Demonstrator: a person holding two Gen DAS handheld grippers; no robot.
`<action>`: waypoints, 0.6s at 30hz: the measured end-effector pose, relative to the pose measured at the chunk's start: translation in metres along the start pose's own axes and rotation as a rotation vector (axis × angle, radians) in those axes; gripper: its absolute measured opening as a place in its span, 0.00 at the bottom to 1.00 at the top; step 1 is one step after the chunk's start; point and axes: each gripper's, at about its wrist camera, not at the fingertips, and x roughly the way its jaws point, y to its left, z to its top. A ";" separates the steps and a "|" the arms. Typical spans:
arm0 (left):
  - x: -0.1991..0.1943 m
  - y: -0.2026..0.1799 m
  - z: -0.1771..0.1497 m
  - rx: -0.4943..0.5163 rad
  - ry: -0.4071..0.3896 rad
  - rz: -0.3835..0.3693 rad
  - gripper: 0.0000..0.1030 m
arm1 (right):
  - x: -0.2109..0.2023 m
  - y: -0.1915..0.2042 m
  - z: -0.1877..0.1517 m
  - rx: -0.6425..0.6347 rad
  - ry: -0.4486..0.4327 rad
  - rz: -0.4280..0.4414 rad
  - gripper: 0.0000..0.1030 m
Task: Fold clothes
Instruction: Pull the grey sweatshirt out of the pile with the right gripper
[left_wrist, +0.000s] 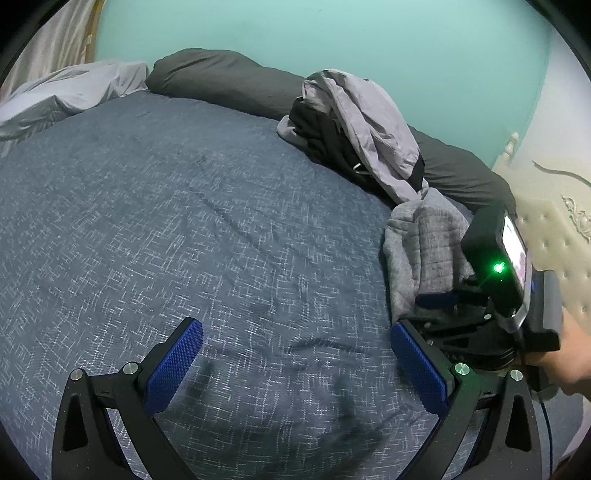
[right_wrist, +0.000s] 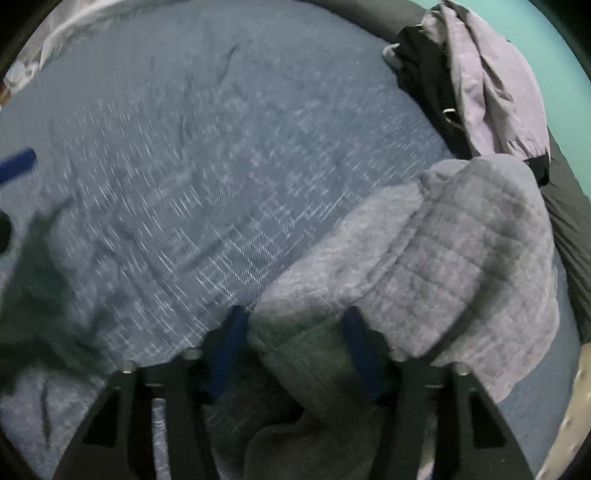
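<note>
Blue bedspread (left_wrist: 184, 221) lies bare; my left gripper (left_wrist: 295, 354) gapes empty while my right gripper (right_wrist: 295, 339), half-open, straddles the grey quilted garment (right_wrist: 443, 258) at right, seemingly unpinched, so I judge pinching comes next.

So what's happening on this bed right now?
A person is starting on laundry atop the blue bedspread. The right gripper straddles a fold of the grey quilted garment. The left gripper hangs open and empty above the bedspread. A heap of lilac and black clothes waits by the dark bolster.
</note>
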 end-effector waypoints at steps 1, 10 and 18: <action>0.000 0.000 0.000 -0.001 0.000 -0.001 1.00 | 0.001 -0.001 -0.002 -0.003 0.005 -0.007 0.25; -0.010 -0.011 0.000 0.030 -0.013 -0.027 1.00 | -0.073 -0.043 -0.007 0.195 -0.193 0.067 0.07; -0.025 -0.051 0.002 0.040 -0.007 -0.136 1.00 | -0.187 -0.105 -0.026 0.380 -0.384 0.106 0.06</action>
